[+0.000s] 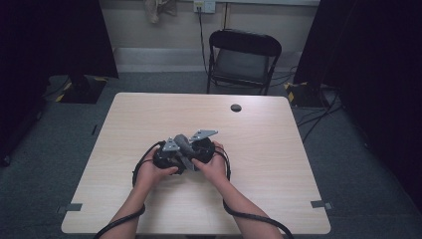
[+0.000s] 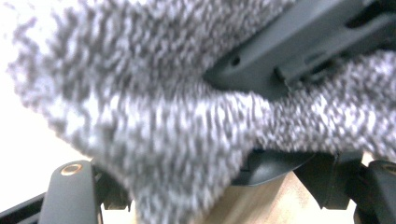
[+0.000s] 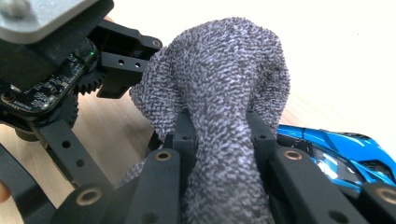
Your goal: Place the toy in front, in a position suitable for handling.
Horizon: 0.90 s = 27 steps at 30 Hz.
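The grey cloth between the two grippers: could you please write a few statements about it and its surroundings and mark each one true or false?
1. The right gripper is shut on the grey cloth. True.
2. A red toy car lies beside the cloth. False: the blue toy car is blue.
3. Both hands work over the wooden table. True.
4. The black folding chair stands on the table. False: it stands on the floor behind it.
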Each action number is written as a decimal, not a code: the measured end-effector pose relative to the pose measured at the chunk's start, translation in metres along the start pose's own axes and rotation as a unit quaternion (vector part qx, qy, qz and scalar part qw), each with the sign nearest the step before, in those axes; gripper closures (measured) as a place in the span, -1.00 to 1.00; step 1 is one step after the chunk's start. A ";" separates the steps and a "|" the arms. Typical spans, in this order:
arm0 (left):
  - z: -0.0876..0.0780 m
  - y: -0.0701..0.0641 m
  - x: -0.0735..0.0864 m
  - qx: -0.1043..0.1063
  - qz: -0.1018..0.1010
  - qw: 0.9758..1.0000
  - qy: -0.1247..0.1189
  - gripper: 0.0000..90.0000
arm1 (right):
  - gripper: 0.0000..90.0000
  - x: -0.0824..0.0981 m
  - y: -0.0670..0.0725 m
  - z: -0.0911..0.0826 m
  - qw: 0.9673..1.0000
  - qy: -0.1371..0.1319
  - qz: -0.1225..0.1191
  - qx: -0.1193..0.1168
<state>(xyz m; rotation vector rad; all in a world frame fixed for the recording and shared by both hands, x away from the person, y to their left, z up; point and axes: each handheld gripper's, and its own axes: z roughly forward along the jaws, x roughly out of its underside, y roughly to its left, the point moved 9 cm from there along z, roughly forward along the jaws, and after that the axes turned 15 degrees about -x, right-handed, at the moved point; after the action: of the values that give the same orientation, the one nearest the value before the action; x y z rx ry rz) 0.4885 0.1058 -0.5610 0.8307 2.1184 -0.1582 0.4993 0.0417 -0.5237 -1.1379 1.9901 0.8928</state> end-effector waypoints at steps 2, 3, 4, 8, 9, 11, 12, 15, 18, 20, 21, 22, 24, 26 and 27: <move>0.000 0.000 0.000 0.000 0.000 1.000 0.000 -0.45 | 0.60 0.000 -0.001 0.000 1.000 -0.001 0.002 -0.001; 0.000 0.000 0.000 -0.001 0.000 1.000 0.000 -0.45 | 0.60 0.000 -0.001 0.000 1.000 -0.002 0.001 0.000; 0.000 0.000 0.000 0.000 0.000 1.000 0.000 -0.45 | 0.60 0.000 -0.002 0.000 1.000 -0.002 0.001 0.001; 0.000 0.000 0.000 0.000 0.000 1.000 0.000 -0.45 | 0.60 -0.001 -0.006 -0.002 1.000 -0.003 0.006 0.007; 0.000 0.000 0.000 0.000 0.000 1.000 0.000 -0.45 | 0.60 -0.002 -0.007 -0.002 1.000 -0.003 0.006 0.007; 0.000 -0.001 0.000 0.002 -0.003 1.000 0.001 -0.45 | 0.60 -0.002 -0.009 -0.002 1.000 -0.001 0.005 0.010; 0.000 -0.001 0.000 0.002 -0.002 1.000 0.001 -0.45 | 0.60 -0.003 -0.010 -0.003 1.000 0.000 0.005 0.013; 0.000 -0.001 0.000 0.002 -0.003 1.000 0.001 -0.45 | 0.60 -0.003 -0.012 -0.003 1.000 -0.001 0.007 0.012; 0.000 -0.001 0.000 0.002 -0.003 1.000 0.001 -0.45 | 0.60 -0.003 -0.014 -0.003 1.000 -0.002 0.007 0.014; 0.000 -0.001 0.000 0.002 -0.003 1.000 0.001 -0.45 | 0.60 -0.004 -0.014 -0.003 1.000 -0.003 0.008 0.014; 0.000 -0.001 0.000 0.002 -0.002 1.000 0.001 -0.45 | 0.60 -0.004 -0.015 -0.004 1.000 -0.004 0.010 0.016; 0.000 -0.001 0.000 0.002 -0.003 1.000 0.001 -0.45 | 0.60 -0.004 -0.016 -0.004 1.000 -0.006 0.011 0.016; 0.000 -0.001 0.000 0.002 -0.003 1.000 0.001 -0.45 | 0.59 -0.004 -0.018 -0.004 1.000 -0.009 0.014 0.017; 0.000 -0.001 0.000 0.002 -0.003 1.000 0.001 -0.45 | 0.59 -0.004 -0.019 -0.004 1.000 -0.011 0.015 0.018; 0.000 -0.001 0.000 0.002 -0.003 1.000 0.001 -0.45 | 0.59 -0.005 -0.020 -0.004 1.000 -0.012 0.016 0.019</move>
<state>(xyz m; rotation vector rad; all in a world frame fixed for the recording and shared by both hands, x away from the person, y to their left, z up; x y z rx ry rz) 0.4879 0.1052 -0.5612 0.8280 2.1223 -0.1656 0.5179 0.0329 -0.5225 -1.0711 2.0030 0.8770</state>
